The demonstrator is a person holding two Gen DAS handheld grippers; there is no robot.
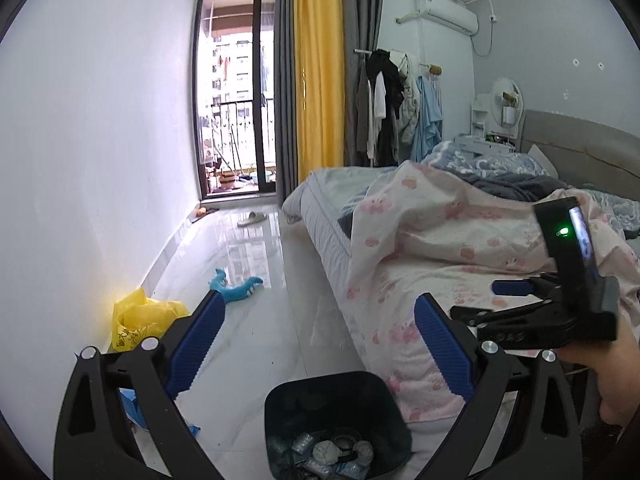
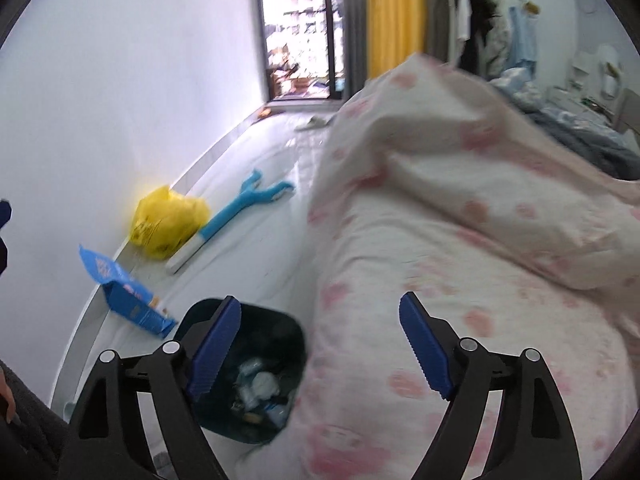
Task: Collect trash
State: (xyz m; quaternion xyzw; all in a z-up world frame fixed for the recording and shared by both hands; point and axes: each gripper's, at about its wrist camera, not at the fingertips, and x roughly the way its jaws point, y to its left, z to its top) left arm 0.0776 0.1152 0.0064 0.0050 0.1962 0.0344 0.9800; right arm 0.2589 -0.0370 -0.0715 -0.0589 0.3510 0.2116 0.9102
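Both grippers, left (image 1: pixel 318 334) and right (image 2: pixel 320 344), are spread and empty. The bin (image 1: pixel 340 400) sits below the left fingers; the blue box (image 2: pixel 128 300), probably trash, lies left of the right fingers. A hasty reach could tip the bin.

we make out dark print on the yellow plastic bag (image 1: pixel 136 320), too small to read, white marks on the blue carton (image 2: pixel 124 294), blurred, nothing else legible

Daylight enters through the balcony door (image 1: pixel 236 92), blown out white in my right view. Floor (image 1: pixel 248 256) glares with reflections. Left view sharp; right view motion-blurred, bedding (image 2: pixel 460 240) smeared. Strong fisheye bending, black vignette at corners.
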